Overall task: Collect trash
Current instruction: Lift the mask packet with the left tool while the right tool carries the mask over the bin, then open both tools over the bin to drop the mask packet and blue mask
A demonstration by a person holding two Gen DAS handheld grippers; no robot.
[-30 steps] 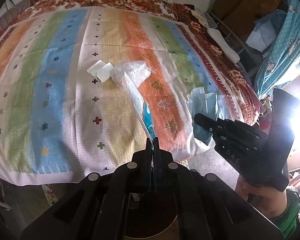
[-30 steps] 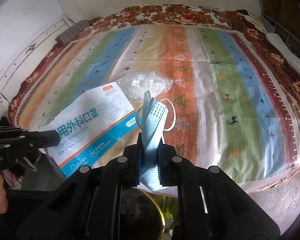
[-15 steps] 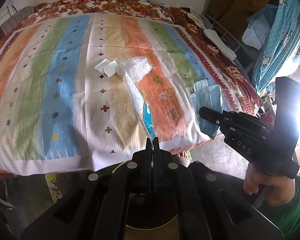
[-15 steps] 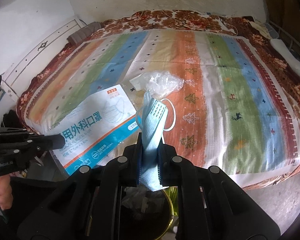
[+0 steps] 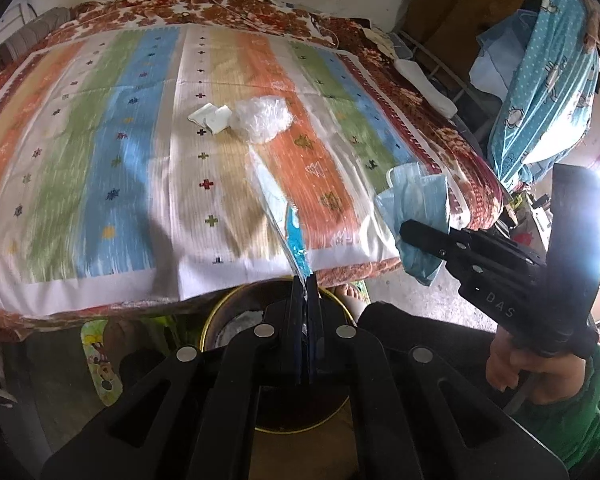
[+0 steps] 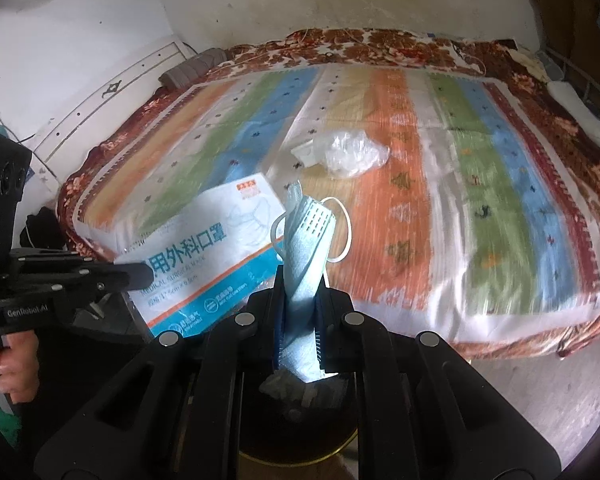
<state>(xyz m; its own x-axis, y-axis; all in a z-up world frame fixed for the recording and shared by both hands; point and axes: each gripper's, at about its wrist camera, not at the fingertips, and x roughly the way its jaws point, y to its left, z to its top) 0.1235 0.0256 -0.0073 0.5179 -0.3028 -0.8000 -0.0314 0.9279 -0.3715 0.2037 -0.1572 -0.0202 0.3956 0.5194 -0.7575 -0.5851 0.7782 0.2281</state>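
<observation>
Both grippers tilt downward, the left gripper with fingers pressed together, the right gripper nearly closed.

L tool pinches mask packet above bin; R tool grips blue mask

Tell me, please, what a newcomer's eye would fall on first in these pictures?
Probably the striped bedspread filling both views, with a crumpled clear plastic bag at its middle. Next, the blue face mask pinched upright in the right tongs, and the mask packet held by the left tongs above a gold-rimmed bin.
</observation>
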